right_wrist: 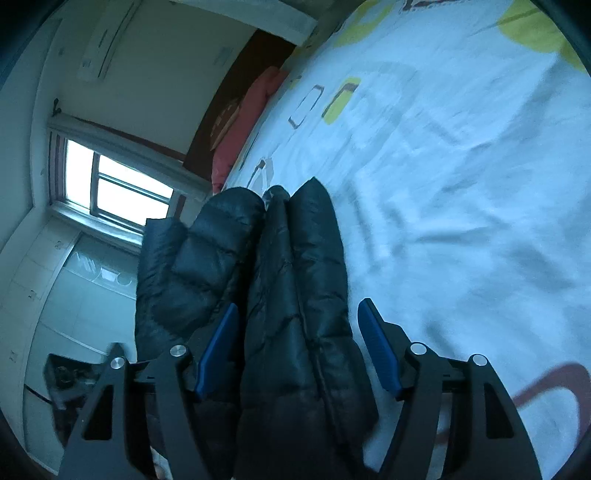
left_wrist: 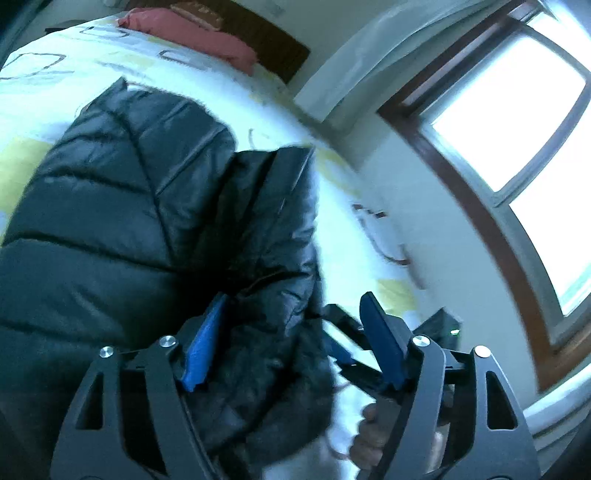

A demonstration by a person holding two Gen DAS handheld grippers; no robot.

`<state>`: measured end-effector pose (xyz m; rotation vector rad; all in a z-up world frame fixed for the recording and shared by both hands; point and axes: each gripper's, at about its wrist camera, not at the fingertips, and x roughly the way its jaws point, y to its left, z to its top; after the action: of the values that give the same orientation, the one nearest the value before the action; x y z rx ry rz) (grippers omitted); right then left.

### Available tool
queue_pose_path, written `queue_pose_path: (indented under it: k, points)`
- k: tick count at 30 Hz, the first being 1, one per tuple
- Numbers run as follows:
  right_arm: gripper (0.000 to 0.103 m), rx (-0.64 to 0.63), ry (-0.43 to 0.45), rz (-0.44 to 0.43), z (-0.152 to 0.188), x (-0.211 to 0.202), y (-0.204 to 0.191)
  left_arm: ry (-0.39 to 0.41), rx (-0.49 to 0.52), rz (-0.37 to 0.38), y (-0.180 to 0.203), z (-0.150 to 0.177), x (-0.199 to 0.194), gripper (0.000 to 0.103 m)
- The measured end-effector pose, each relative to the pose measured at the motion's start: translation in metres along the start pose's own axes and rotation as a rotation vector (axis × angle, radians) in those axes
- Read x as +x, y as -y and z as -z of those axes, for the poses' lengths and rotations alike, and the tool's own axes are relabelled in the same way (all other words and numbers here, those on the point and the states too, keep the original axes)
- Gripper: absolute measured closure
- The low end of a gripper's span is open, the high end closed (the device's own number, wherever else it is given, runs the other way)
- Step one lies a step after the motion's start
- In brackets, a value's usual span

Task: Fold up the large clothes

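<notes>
black quilted puffer jacket (left_wrist: 122,206) lies bunched on the white patterned bed sheet (right_wrist: 461,166). left gripper (left_wrist: 291,339) and right gripper (right_wrist: 299,347) both gape wide astride folds, gripping nothing. step judged: grasping; next, close on fabric.

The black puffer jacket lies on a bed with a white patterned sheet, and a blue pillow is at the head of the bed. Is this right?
Not quite. The pillow is pink-red, not blue; the left wrist view shows it at the head of the bed. The rest holds: the black puffer jacket lies on the white patterned sheet.
</notes>
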<state>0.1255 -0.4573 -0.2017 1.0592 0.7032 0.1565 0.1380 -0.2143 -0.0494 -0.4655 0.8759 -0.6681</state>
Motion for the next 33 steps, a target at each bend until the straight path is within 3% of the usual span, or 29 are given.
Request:
queue_pose_path:
  k: [5, 9, 13, 18, 24, 25, 26, 27, 33]
  points:
    - [0.036, 0.007, 0.022, -0.047, 0.008, -0.024, -0.017, 0.053, -0.035, 0.07, 0.0, -0.005, -0.045, 0.024]
    - [0.036, -0.017, 0.022, -0.085, 0.008, -0.027, -0.04, 0.133, -0.127, 0.043, -0.037, -0.014, -0.082, 0.021]
    - [0.034, -0.053, -0.005, -0.074, 0.007, -0.011, -0.062, 0.198, -0.248, -0.04, -0.095, -0.026, -0.107, 0.021]
    - [0.033, -0.085, -0.049, -0.052, -0.001, 0.02, -0.084, 0.213, -0.367, -0.094, -0.147, -0.025, -0.112, 0.021]
    - [0.034, -0.148, -0.09, 0.042, -0.012, 0.05, -0.099, 0.173, -0.386, -0.095, -0.167, -0.027, -0.097, 0.021]
    - [0.038, -0.147, -0.094, 0.062, -0.014, 0.053, -0.097, 0.158, -0.391, -0.089, -0.169, -0.027, -0.091, 0.021]
    - [0.065, -0.149, -0.107, 0.073, -0.016, 0.056, -0.095, 0.149, -0.393, -0.088, -0.172, -0.024, -0.09, 0.021]
    - [0.074, -0.151, -0.11, 0.08, -0.019, 0.055, -0.091, 0.134, -0.394, -0.085, -0.171, -0.023, -0.085, 0.021]
    - [0.08, -0.053, -0.104, 0.085, -0.027, 0.048, -0.034, 0.028, -0.317, -0.102, -0.159, -0.018, -0.047, 0.021]
